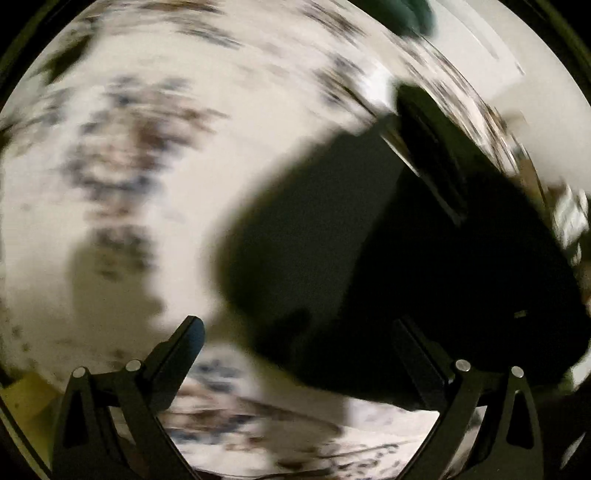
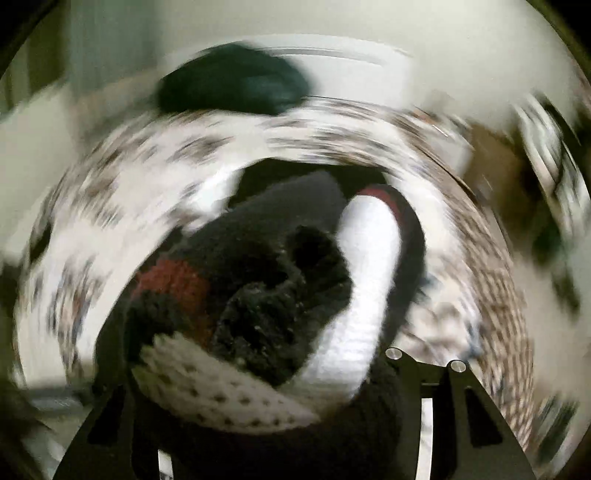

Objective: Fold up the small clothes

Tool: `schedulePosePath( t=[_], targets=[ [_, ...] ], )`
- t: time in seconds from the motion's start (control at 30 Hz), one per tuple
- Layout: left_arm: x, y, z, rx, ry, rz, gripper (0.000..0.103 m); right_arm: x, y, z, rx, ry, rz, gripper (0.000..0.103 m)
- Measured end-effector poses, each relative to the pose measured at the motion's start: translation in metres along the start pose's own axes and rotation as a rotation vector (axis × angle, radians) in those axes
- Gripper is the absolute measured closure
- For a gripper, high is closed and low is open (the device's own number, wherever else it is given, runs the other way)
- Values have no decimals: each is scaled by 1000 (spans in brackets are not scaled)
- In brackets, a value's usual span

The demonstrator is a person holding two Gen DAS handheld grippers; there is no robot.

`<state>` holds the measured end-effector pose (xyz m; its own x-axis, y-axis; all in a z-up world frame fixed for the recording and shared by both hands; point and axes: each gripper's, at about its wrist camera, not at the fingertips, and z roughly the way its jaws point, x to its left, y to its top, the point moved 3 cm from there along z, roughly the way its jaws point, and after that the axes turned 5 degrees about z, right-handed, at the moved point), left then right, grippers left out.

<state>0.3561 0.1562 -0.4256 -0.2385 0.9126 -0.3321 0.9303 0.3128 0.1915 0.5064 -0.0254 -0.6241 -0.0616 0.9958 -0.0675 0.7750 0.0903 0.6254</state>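
Holding a bundle of small knitted clothes [image 2: 258, 295] in the right hand-held gripper [image 2: 258, 417]: fuzzy black knit with a dark red band, a white ribbed part and a white piece dotted with dark specks. Bundle fills the space between the two black fingers and hangs in front of the lens, raised off the surface; jaws part-way closed and clamped on it, finger tips hidden by the fabric.

Below and around the bundle: white cloth surface with blurred brown and blue-grey print [image 2: 122, 177]. Cannot tell whether bed or table. Dark green rounded object [image 2: 236, 88] lying at the far edge of that surface, well apart from the bundle; too blurred to identify.

Left hand-held gripper [image 1: 299, 332]: jaws wide apart, nothing between the pads. Left finger [image 1: 184, 343] over bare printed cloth [image 1: 122, 158]; right finger [image 1: 417, 354] in front of a large dark shape [image 1: 369, 240], black with a pale straight edge, lying to the right. Heavily smeared, identity of that shape not readable. Dark green object [image 1: 410, 14] at top edge.

Both views strongly motion-blurred.
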Motion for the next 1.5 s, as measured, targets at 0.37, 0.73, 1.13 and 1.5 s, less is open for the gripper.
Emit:
schedulePosePath(
  t=[0.37,0.73,1.13,1.5],
  targets=[
    [108,8,-34,-83,5,-183,0,177,-59,49,121,-5,-437,38],
    [15,21,-44,-42,-212,-109,0,-11,8,-5,340,800,619,0],
    [-102,9,41,139,-113,32,0,-158,-91,78,551,416,873,0],
    [-29,-7,76,85,-15,-31,9,-85,-94,106,661,591,566,0]
  ],
)
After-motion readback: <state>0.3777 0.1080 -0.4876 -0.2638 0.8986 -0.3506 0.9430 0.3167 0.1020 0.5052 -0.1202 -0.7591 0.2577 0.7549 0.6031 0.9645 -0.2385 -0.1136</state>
